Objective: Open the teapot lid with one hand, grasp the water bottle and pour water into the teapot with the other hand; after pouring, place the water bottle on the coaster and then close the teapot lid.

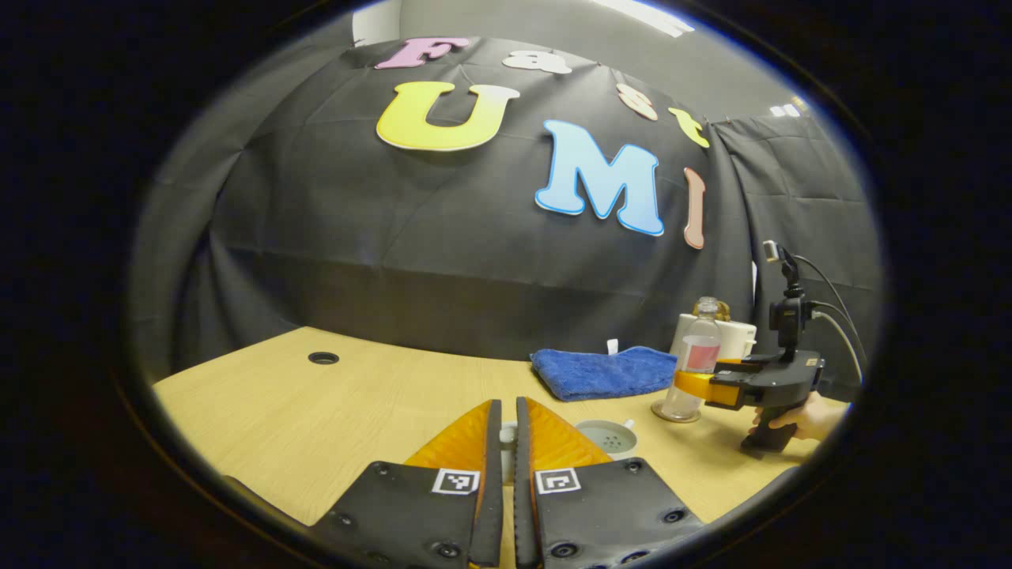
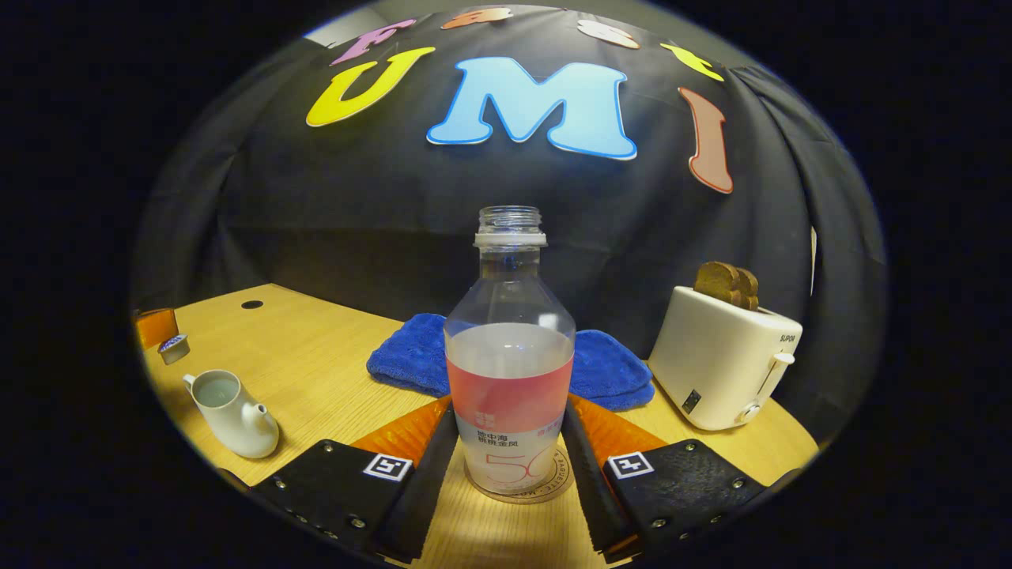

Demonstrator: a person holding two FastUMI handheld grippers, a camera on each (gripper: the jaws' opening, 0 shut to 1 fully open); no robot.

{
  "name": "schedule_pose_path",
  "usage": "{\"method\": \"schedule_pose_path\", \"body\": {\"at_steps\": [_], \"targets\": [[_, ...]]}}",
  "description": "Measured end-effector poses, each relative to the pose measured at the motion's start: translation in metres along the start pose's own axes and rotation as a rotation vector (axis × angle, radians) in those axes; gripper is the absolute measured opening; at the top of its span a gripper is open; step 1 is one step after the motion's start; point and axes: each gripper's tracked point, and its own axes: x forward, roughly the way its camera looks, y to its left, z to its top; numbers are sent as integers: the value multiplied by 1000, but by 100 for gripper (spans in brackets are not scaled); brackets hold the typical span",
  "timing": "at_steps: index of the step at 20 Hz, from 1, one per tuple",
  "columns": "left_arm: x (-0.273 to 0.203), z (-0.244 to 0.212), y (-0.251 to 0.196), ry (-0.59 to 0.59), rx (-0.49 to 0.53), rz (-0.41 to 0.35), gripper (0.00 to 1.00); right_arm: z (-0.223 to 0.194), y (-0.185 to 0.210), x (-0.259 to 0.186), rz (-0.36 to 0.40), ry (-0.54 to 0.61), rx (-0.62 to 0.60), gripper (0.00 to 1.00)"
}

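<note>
right at the bottom of the right gripper view, the right gripper (image 2: 510,466) has its two fingers spread apart with the water bottle (image 2: 510,371) standing between them. the pads sit right beside the bottle's sides, but i can't tell if they actually press on it. bottle is upright on a round coaster (image 2: 560,484), cap off, roughly half full. behind it in mid frame lies a blue towel (image 2: 617,367). a white toaster (image 2: 723,359) with toast sticking out is at mid right. the teapot (image 2: 233,411) is at lower left, lid off, water visible inside.

in the left gripper view, the left gripper (image 1: 508,442) at bottom centre has its fingers nearly together, and something small and pale, likely the teapot lid (image 1: 507,442), shows in the narrow gap, too hidden to be sure. just past the fingertips is the open teapot's rim. at right of that frame a hand (image 1: 806,417) holds the other gripper at the bottle on the wooden table (image 1: 316,411).
</note>
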Motion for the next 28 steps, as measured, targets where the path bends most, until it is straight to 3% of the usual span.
{"method": "schedule_pose_path", "body": {"at_steps": [5,15,17,20,28], "targets": [[0,0,0,-1,3,4,12,2,-12,5,-17,0,108,75],[0,1,1,-1,8,4,12,0,-14,7,-26,14,137,77],[0,0,0,-1,9,4,12,1,-15,1,-29,8,149,85],[0,0,1,-2,8,4,12,1,-15,-15,-51,-17,143,94],[1,-2,-5,-2,14,-31,13,-6,-5,-89,-93,-98,122,95]]}}
